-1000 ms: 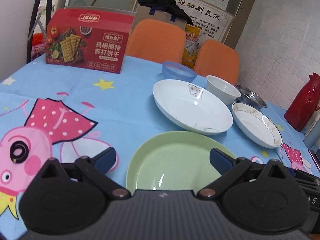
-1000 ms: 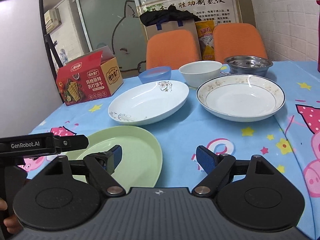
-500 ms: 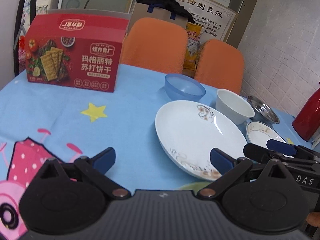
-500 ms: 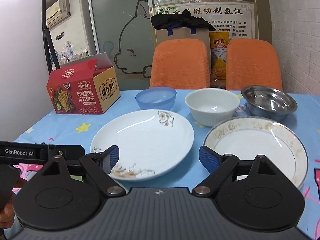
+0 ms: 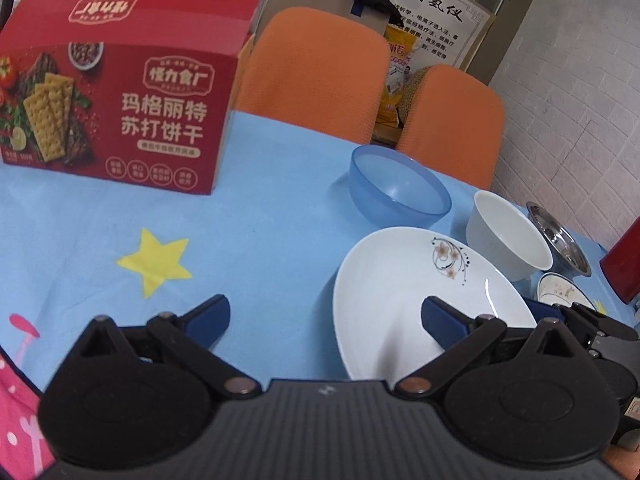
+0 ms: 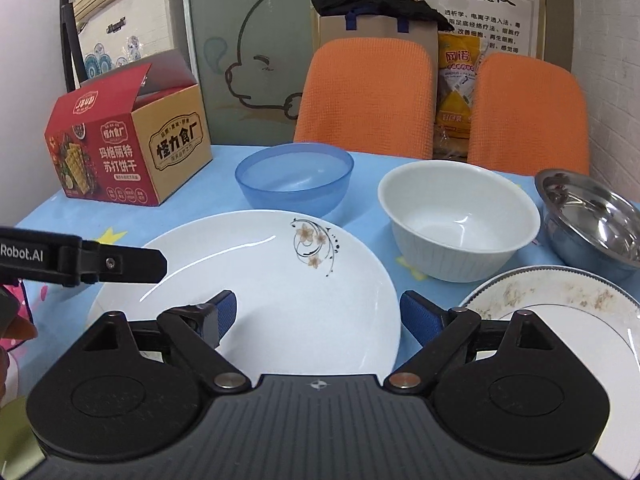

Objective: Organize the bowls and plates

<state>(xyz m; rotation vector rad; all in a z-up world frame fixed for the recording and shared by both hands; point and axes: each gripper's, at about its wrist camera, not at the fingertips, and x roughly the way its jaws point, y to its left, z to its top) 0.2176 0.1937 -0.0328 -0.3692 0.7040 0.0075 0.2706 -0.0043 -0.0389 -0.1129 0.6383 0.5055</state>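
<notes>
Right wrist view is showing both wide-open grippers, right (image 6: 316,314) and left (image 5: 324,318), advancing from the green plate toward the white flower-patterned ceramic plate (image 6: 280,272), probably reaching for it.

A white plate (image 6: 248,280) with a small flower print lies flat nearest the front. Behind it stand a blue plastic bowl (image 6: 294,178) and a white bowl (image 6: 458,216), both upright. A steel bowl (image 6: 592,216) sits farthest right, and a soiled, rimmed plate (image 6: 560,320) lies before it.
</notes>
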